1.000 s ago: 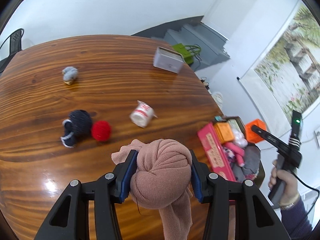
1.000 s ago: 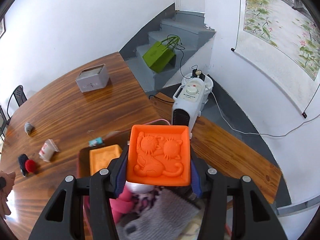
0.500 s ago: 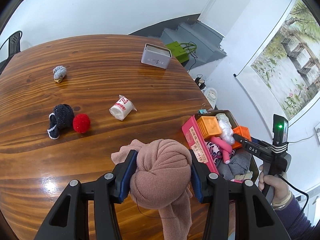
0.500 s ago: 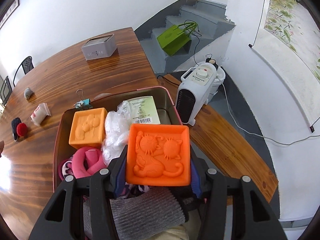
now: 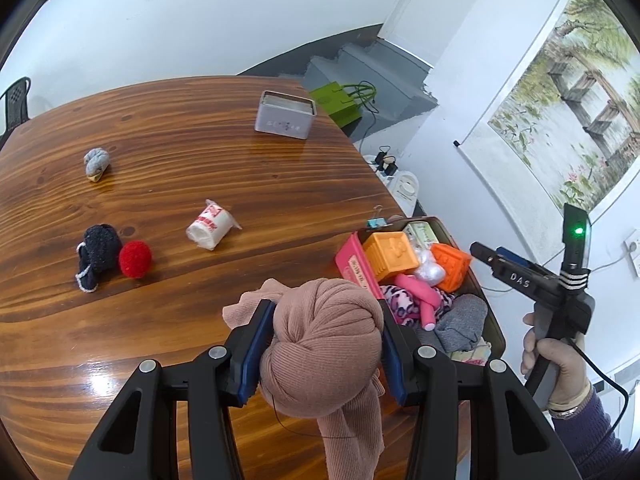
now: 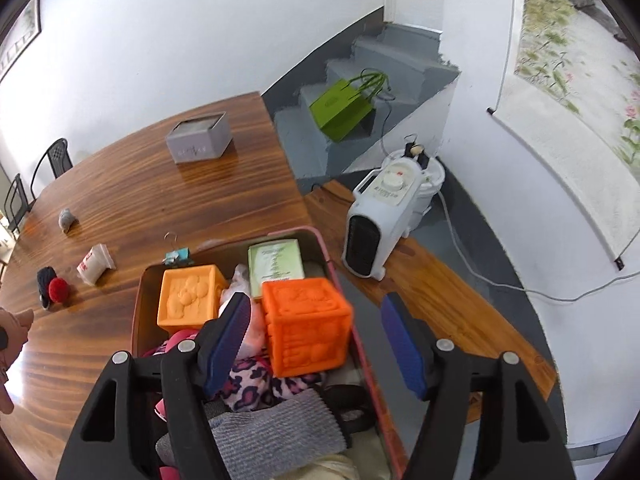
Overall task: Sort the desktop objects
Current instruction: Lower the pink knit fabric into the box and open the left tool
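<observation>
Box (image 6: 138, 312) holds orange blocks (image 6: 306, 326), socks (image 6: 276, 426), packet (image 6: 276, 266)

The orange cube (image 6: 306, 326) is motion-blurred, and clothes hide the bottom of the pink bin (image 6: 366, 364).

Worktop (image 5: 168, 128): varnished wood with bold grain, glossy enough to mirror the light. On it, beyond the pink bin (image 6: 362, 364), lie a matt grey tin (image 5: 285, 115), a crinkled plastic-wrapped white pack (image 5: 210, 229), a fuzzy red pompom (image 5: 135, 258) and a dark knitted sock (image 5: 96, 249). In the bin, two orange cubes (image 6: 306, 326) (image 6: 188, 296) of matt embossed rubbery plastic rest among ribbed grey knit (image 6: 276, 432) and leopard-print fleece (image 6: 256, 380); the ribbed tan cloth bundle (image 5: 320, 344) sits between blue, smooth gripper pads (image 5: 254, 354).
</observation>
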`<action>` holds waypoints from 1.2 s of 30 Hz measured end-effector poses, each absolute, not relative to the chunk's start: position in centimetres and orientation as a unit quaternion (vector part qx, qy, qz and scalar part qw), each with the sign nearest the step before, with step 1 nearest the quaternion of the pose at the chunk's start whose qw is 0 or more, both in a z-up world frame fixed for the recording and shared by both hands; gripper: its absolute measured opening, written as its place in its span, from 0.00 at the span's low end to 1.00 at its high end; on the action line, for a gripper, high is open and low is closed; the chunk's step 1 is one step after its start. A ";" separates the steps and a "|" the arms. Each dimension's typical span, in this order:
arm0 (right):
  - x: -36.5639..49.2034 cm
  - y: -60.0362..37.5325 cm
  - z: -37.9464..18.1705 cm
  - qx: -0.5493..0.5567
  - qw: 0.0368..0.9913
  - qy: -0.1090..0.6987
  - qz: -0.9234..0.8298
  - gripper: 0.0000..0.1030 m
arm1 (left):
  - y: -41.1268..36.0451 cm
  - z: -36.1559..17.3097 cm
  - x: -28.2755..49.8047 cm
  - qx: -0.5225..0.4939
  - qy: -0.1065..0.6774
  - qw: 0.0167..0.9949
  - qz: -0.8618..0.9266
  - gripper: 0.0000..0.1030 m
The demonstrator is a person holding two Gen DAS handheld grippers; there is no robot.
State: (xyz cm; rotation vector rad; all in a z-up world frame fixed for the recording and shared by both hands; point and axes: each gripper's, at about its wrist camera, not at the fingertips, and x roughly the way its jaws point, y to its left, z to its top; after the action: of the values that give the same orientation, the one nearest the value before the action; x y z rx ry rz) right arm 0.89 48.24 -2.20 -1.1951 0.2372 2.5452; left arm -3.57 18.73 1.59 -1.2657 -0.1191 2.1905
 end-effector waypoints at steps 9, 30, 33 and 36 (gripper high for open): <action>4.3 48.8 0.0 -0.389 0.170 0.116 0.898 0.70 | 23.5 2.1 -3.0 -0.474 -0.027 0.350 0.807 0.48; 9.7 49.1 -0.1 -0.388 0.181 0.154 0.890 0.70 | 33.7 2.0 -4.4 -0.467 0.011 0.409 0.784 0.64; 9.5 48.0 -0.1 -0.391 0.163 0.152 0.893 0.70 | 32.0 2.1 -4.6 -0.469 0.002 0.396 0.789 0.64; 9.1 46.4 0.0 -0.395 0.138 0.142 0.897 0.70 | 30.0 2.2 -5.0 -0.470 -0.009 0.379 0.797 0.64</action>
State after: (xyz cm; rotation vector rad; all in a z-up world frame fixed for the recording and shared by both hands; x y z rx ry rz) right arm 9.09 46.41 0.01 -1.1424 0.4095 2.5954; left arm -4.97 29.96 2.19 -1.2003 -0.0240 2.0371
